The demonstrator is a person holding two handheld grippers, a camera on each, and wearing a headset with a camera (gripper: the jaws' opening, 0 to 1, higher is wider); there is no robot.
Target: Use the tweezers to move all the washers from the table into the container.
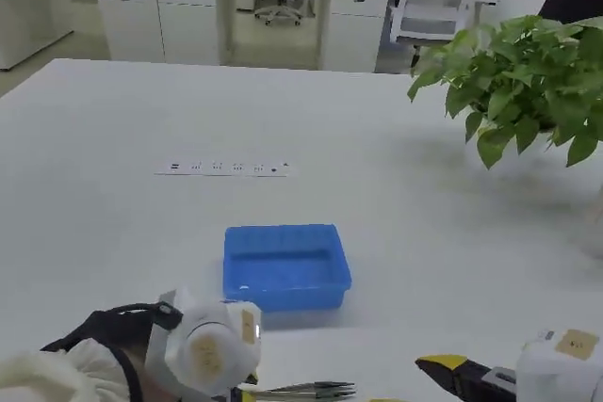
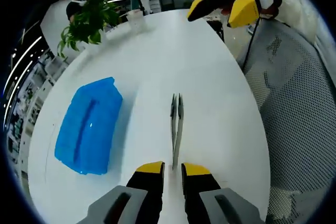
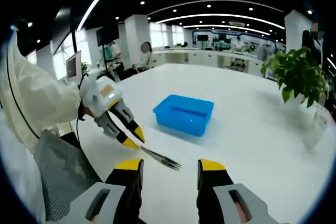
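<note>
Tweezers sit pinched in the left gripper, low over the white table near the blue container, with office desks behind. The right gripper hovers with its jaws wide apart.

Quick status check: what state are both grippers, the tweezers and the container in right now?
Left gripper: shut on the tweezers' handle end.
Right gripper: open, holding nothing.
Tweezers: held by the left gripper, tips nearly together.
Blue container: upright on the table, open-topped, no washers visible inside.
</note>
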